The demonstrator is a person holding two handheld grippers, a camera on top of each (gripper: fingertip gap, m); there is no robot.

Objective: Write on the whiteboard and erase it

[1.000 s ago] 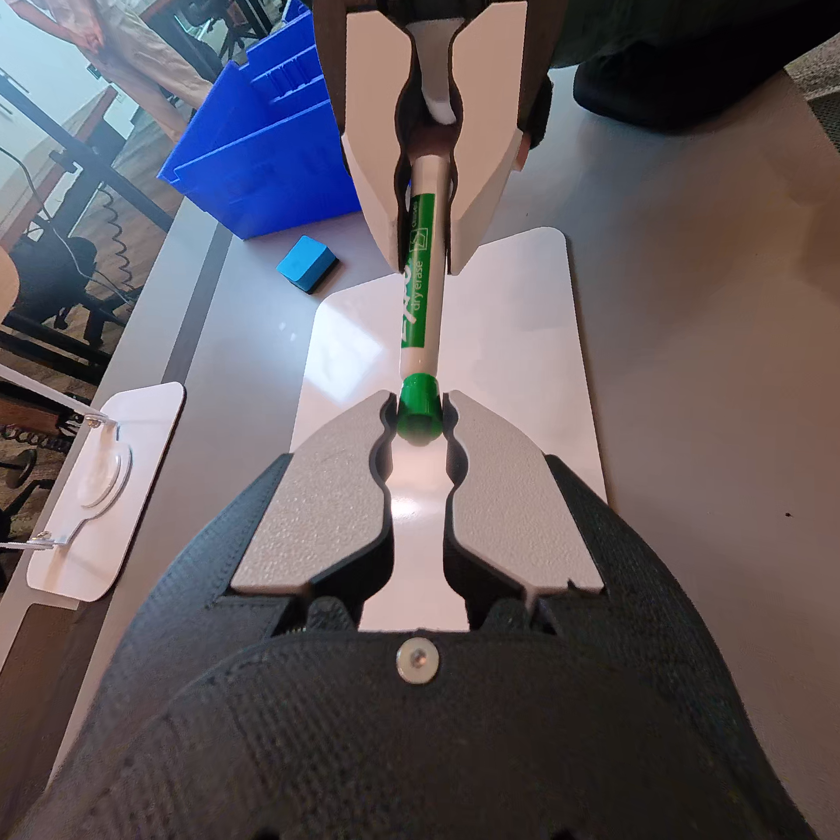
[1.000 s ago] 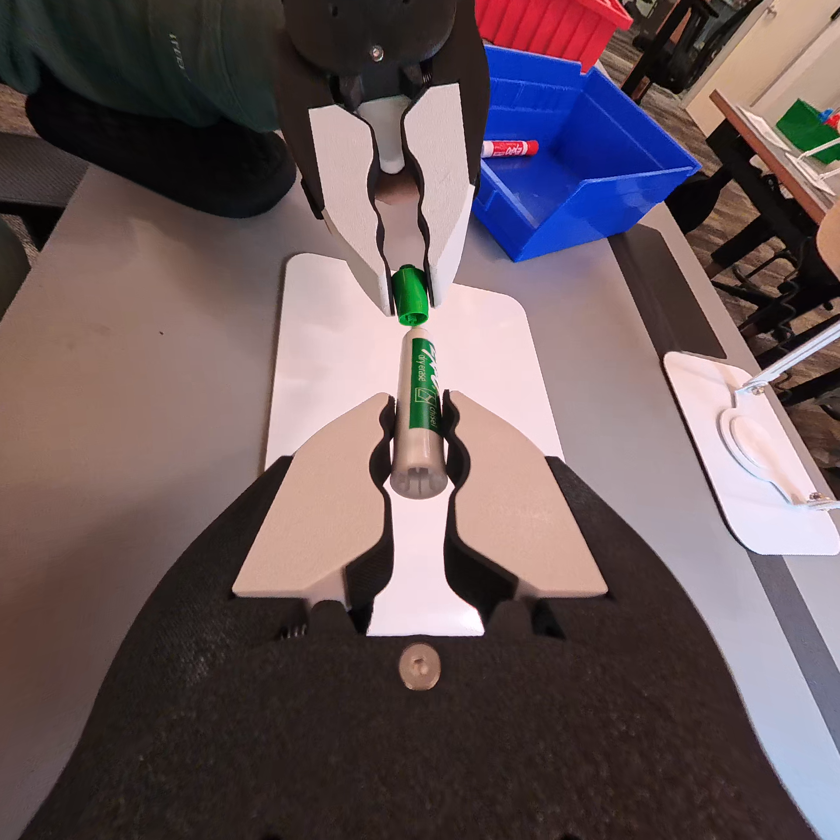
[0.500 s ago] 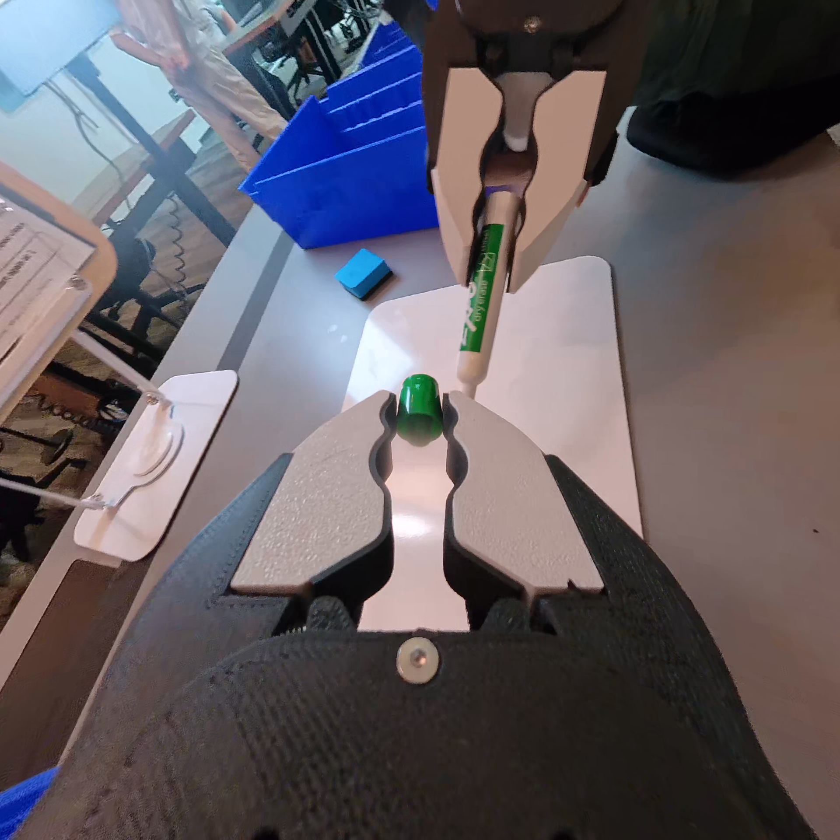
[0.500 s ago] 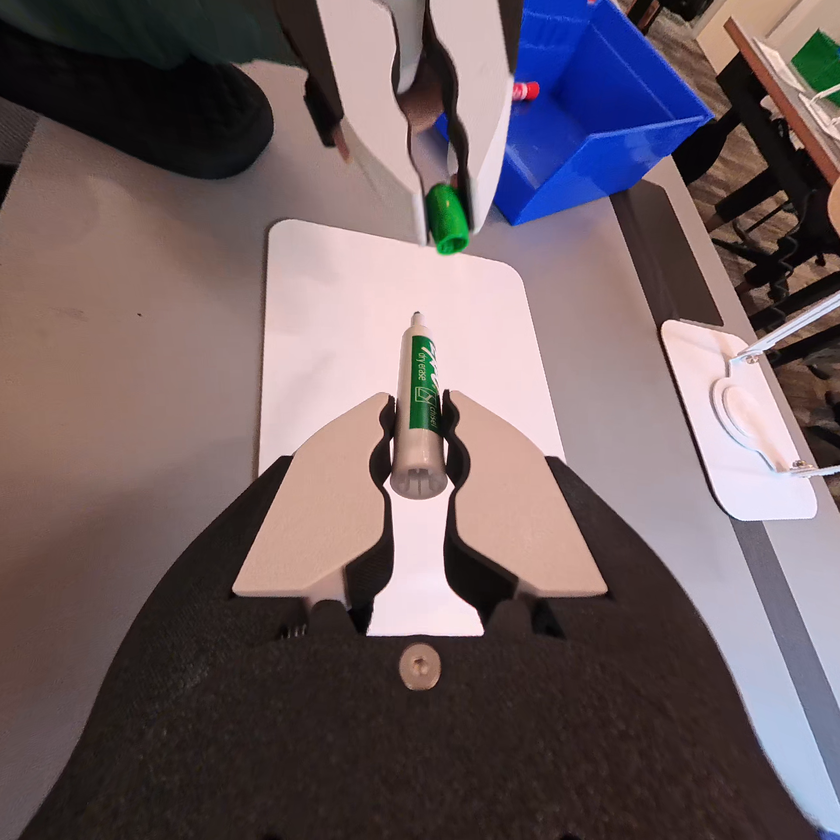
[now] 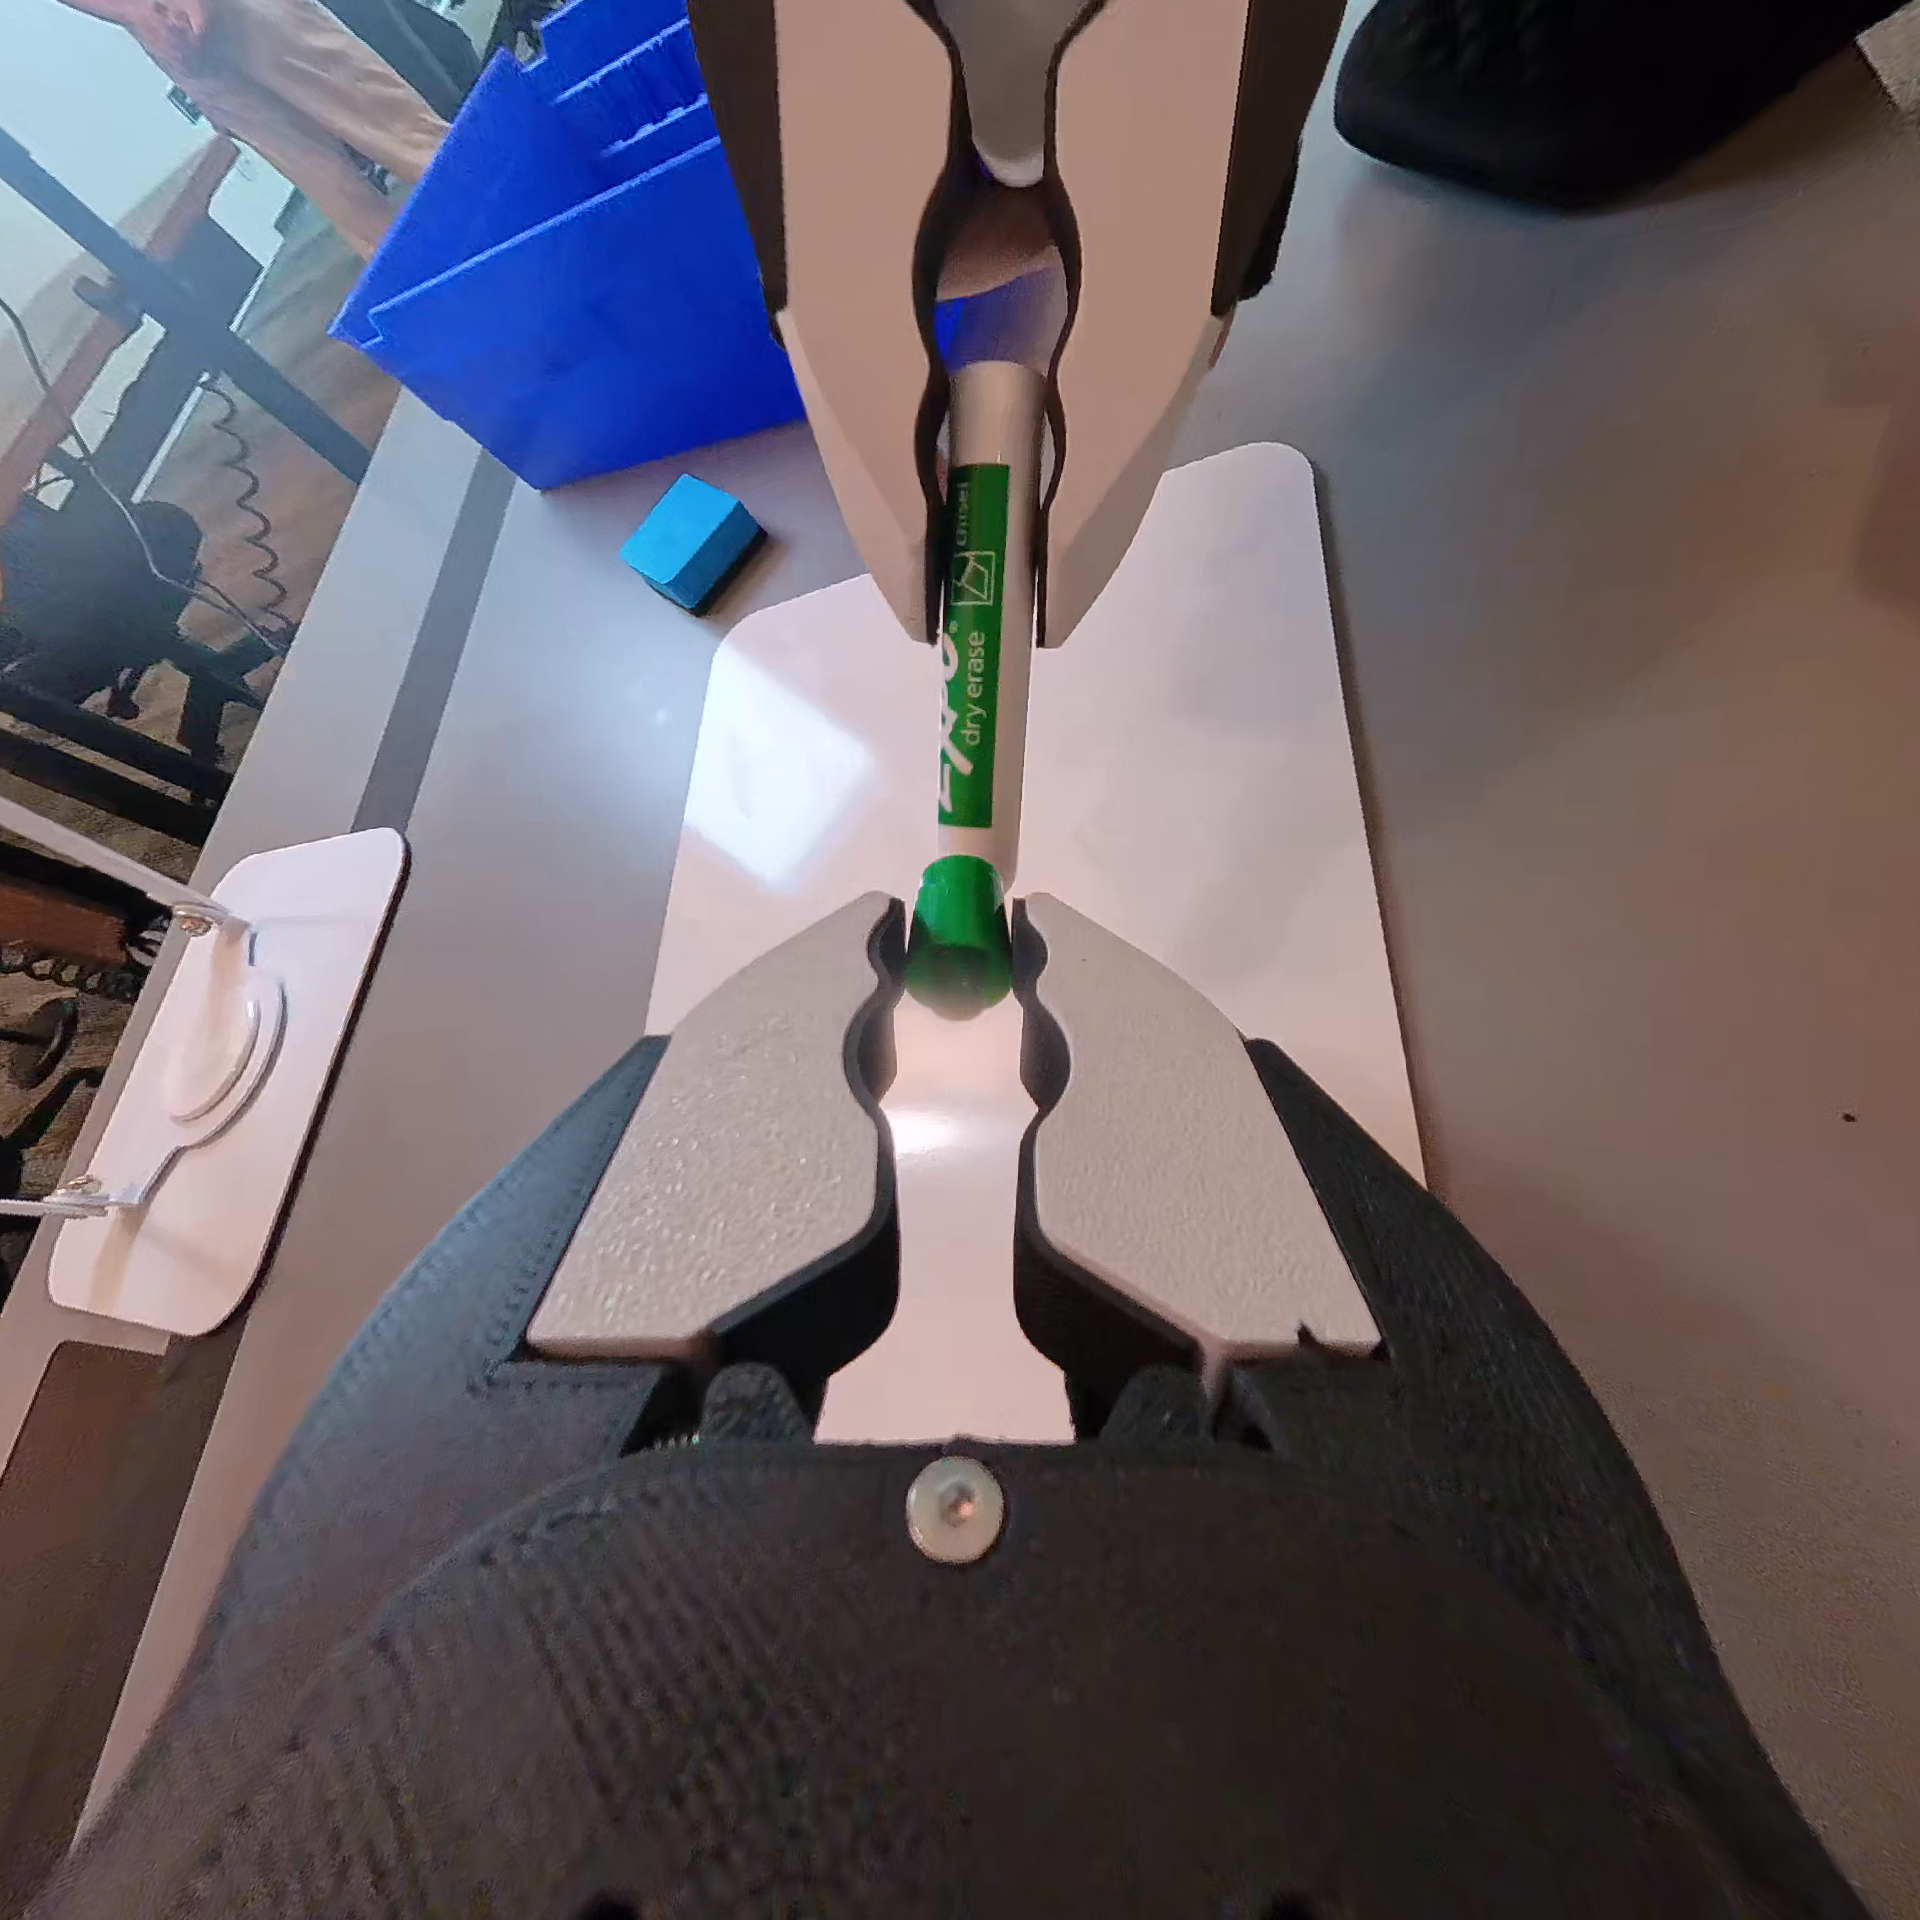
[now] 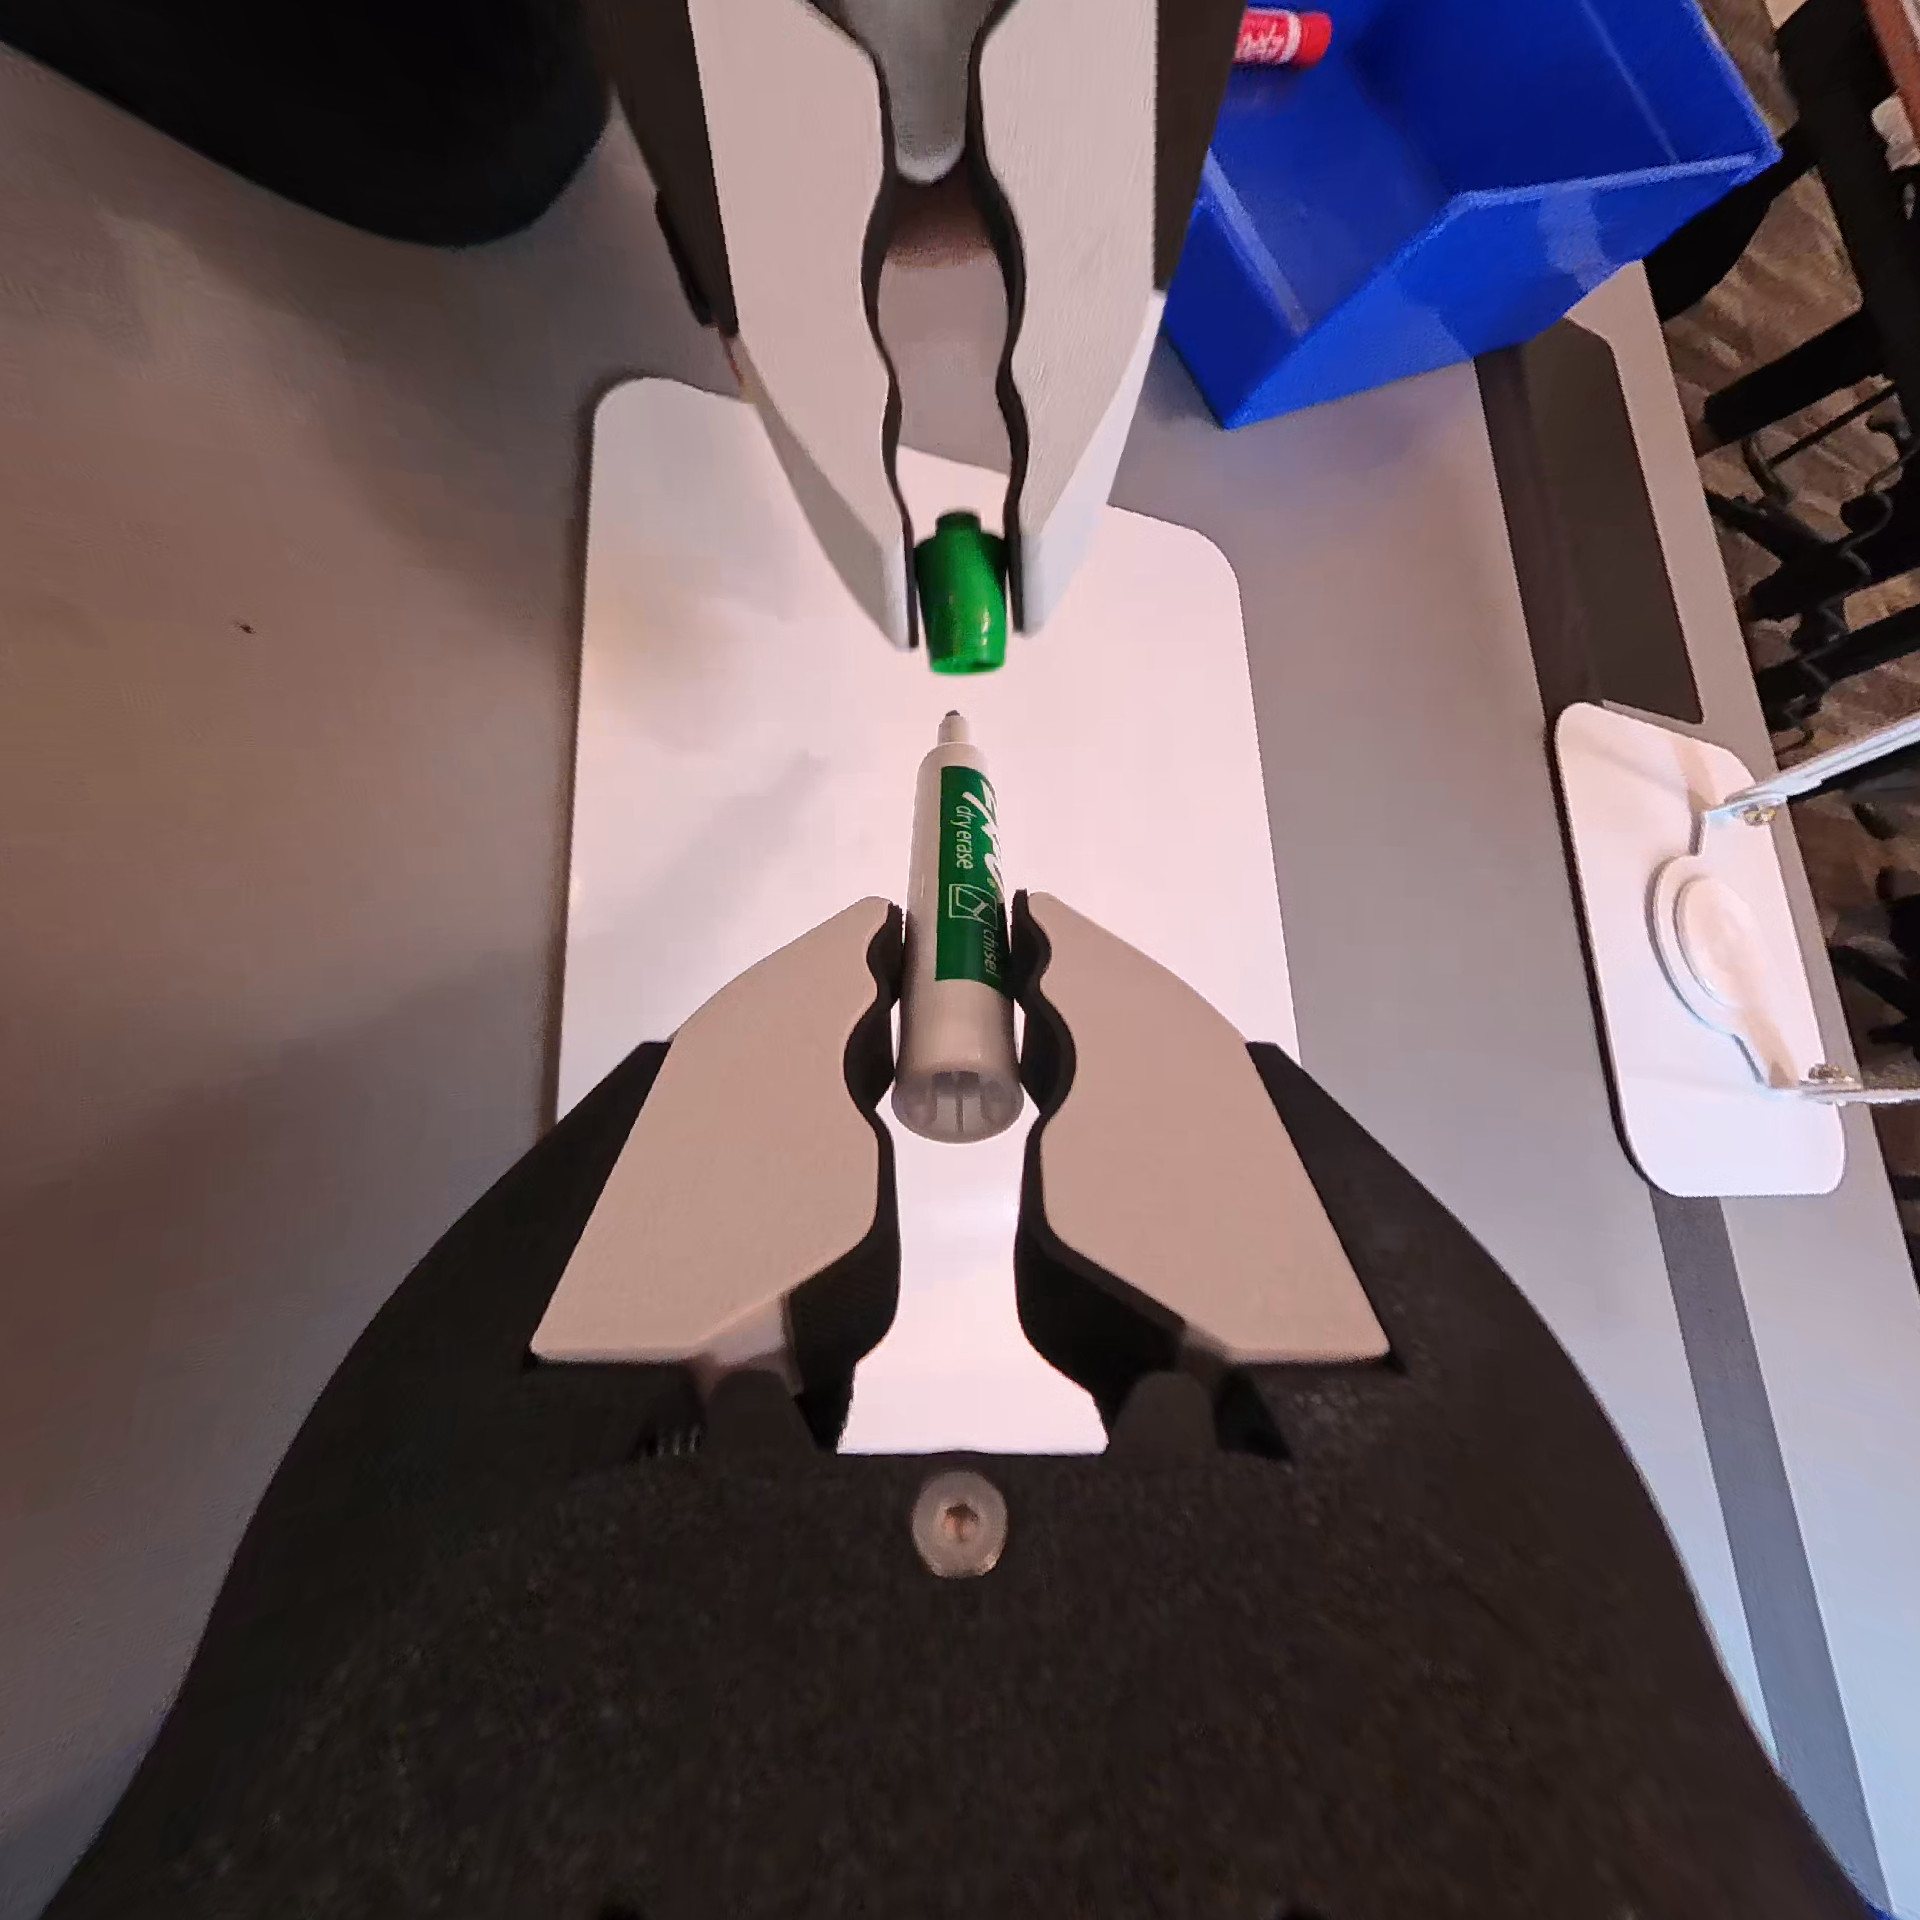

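Observation:
A white whiteboard [image 5: 1195, 779] lies flat on the grey table; it also shows in the right wrist view [image 6: 727, 779]. My right gripper [image 6: 956, 914] is shut on the barrel of a green dry-erase marker [image 6: 951, 831], its bare tip pointing away. My left gripper [image 5: 956, 914] is shut on the green cap [image 5: 956, 951]. The two grippers face each other above the board. In the right wrist view the cap [image 6: 961, 613] sits in line with the marker tip, a small gap between them. In the left wrist view the marker [image 5: 977, 686] ends right behind the cap.
A blue eraser block [image 5: 694, 540] lies on the table beside the board's far corner. A blue bin [image 6: 1455, 208] behind it holds a red marker [image 6: 1278, 36]. A white plate with a metal clip [image 6: 1704, 966] lies near the table edge. One gripper's finger ends stand about 6 centimeters off the other's. The blue eraser block [image 5: 694, 540] is about equally far from each gripper, around 25 centimeters.
A second ago cap and marker were together. Half a second ago they were apart and off line. Now they are back in line and close, with both grippers still shut.

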